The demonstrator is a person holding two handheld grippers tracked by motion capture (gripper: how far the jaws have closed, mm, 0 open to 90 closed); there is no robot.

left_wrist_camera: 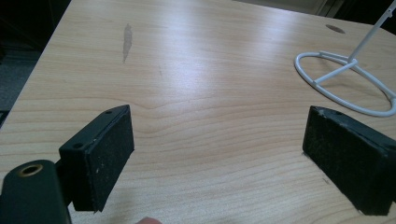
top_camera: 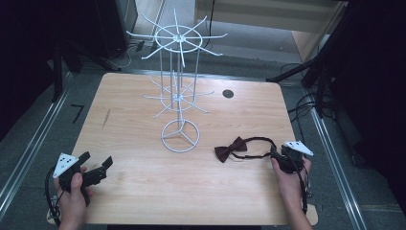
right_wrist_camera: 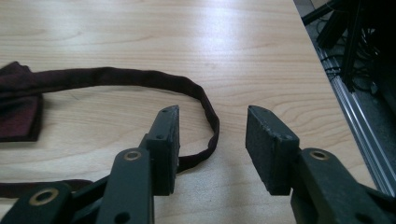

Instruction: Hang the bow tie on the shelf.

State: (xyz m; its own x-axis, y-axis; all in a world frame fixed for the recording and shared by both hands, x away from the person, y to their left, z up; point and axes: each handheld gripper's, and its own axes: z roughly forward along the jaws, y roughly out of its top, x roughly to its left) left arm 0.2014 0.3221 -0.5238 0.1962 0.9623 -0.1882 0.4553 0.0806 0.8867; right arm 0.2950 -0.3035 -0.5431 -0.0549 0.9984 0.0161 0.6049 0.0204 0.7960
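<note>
Wooden table (top_camera: 143, 191), light grain, small dark round hole (top_camera: 228, 93) near far edge, faint grey smear (left_wrist_camera: 126, 41) on the left part.

White wire rack (top_camera: 179, 86) upright at table centre: ring base (top_camera: 180, 135), thin post, two tiers of radiating hook arms. Base ring and lower post also in left gripper view (left_wrist_camera: 348, 81), upper right.

Dark maroon bow tie (top_camera: 230, 148) flat on the table, right of the rack base, well apart from it. Strap (top_camera: 261, 141) loops off the bow toward the right edge and back.

Left gripper (top_camera: 98, 168) at near-left corner, held in left hand (top_camera: 72, 199), grey three-cornered plate on top. Jaws spread wide, nothing between them but bare wood; pointing roughly at the rack base, well short of it. Black pads (left_wrist_camera: 109, 156) low over the surface; touching or hovering, cannot tell from this angle.

Right gripper (right_wrist_camera: 212, 140) at near-right, held in right hand (top_camera: 289, 179), also with grey plate. Jaws part open, narrower gap than the left. Strap loop end (right_wrist_camera: 205, 112) curves through the gap just ahead of the inner jaw and passes under or beside it; contact looks likely, not certain. Outer jaw clear of the strap. Not clamped on anything. Bow itself at far left of right gripper view (right_wrist_camera: 18, 109).

Floor rails and cables off the table's right side.
</note>
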